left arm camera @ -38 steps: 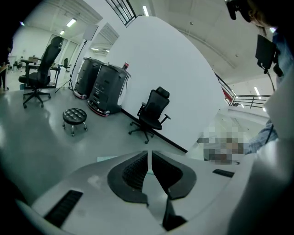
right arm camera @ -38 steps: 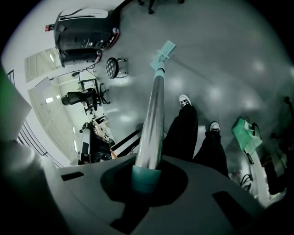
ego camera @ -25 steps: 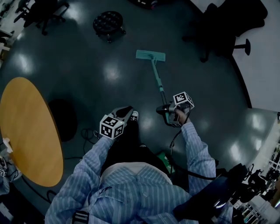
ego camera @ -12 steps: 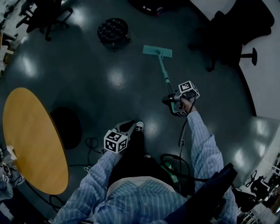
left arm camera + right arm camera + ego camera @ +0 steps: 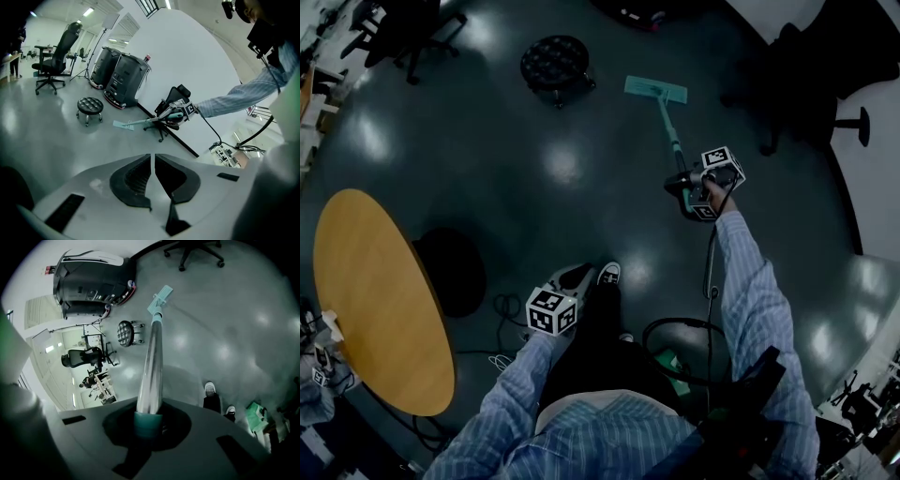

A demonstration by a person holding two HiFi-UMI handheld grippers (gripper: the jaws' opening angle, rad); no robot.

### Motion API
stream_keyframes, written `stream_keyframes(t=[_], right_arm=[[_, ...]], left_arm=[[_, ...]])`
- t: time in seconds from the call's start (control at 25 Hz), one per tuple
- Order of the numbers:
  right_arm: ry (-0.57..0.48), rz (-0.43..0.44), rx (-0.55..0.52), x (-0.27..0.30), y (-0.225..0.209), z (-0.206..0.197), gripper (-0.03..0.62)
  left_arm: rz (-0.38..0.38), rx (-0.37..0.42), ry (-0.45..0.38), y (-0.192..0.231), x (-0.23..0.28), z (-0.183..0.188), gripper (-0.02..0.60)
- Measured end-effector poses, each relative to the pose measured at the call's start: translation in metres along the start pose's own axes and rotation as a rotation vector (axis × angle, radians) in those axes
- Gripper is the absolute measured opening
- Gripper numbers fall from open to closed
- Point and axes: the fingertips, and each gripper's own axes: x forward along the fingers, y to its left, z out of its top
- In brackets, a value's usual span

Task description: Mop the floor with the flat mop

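Note:
The flat mop has a teal head [image 5: 656, 90] lying flat on the dark floor and a metal handle [image 5: 669, 132] running back to my right gripper [image 5: 686, 186], which is shut on the handle's teal grip. In the right gripper view the handle [image 5: 152, 366] rises from between the jaws to the mop head [image 5: 159, 298]. My left gripper [image 5: 574, 277] hangs low beside my leg, shut with nothing in it; its jaws nearly touch [image 5: 153, 176]. The left gripper view shows the mop [image 5: 123, 124] and the right gripper [image 5: 174, 111] from the side.
A black round stool [image 5: 553, 59] stands just left of the mop head. An orange round table [image 5: 375, 300] is at the left. Office chairs [image 5: 806, 89] stand at the right and far left. Cables [image 5: 675, 342] lie on the floor near my feet.
My right arm has stretched forward, pushing the mop head farther away and to the right. The left gripper has dropped back toward my body.

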Motion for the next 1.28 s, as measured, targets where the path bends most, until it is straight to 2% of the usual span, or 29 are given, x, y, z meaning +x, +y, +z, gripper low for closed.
stream_keyframes(t=[0.24, 0.68, 0.92, 1.28], right_arm=[[-0.012, 0.002, -0.002, 0.005, -0.008, -0.010, 0.016], [0.007, 0.018, 0.019, -0.003, -0.056, -0.085, 0.016], [0.012, 0.032, 0.031, -0.002, -0.101, -0.158, 0.017], [0.029, 0.120, 0.079, -0.009, -0.178, -0.278, 0.015]], left_arm=[[0.012, 0.001, 0.004, 0.007, -0.006, -0.004, 0.031], [-0.025, 0.054, -0.017, -0.030, -0.010, -0.002, 0.031], [-0.058, 0.081, -0.006, -0.062, -0.023, -0.036, 0.031], [-0.075, 0.126, -0.017, -0.113, -0.052, -0.085, 0.031]])
